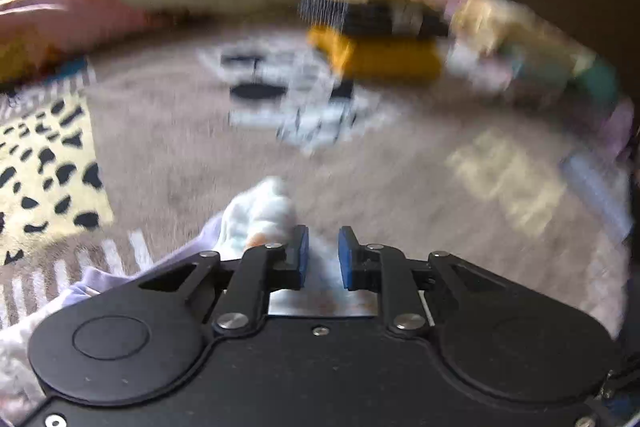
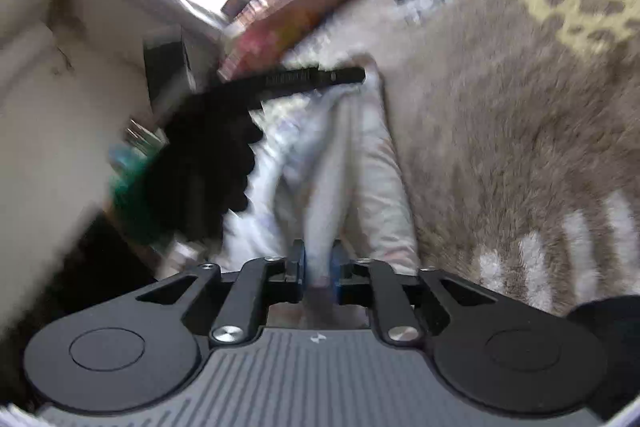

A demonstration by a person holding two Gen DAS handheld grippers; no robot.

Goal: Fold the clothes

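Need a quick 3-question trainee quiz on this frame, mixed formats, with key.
1. True or false: the right gripper has its jaws shut on the white garment.
2. What does the left gripper hold? A) white garment B) yellow folded cloth C) nothing
3. Fill in: the yellow folded cloth lies at the ___ of the clothes stack on the brown blanket.

Key: 1 true; 2 A; 3 bottom.
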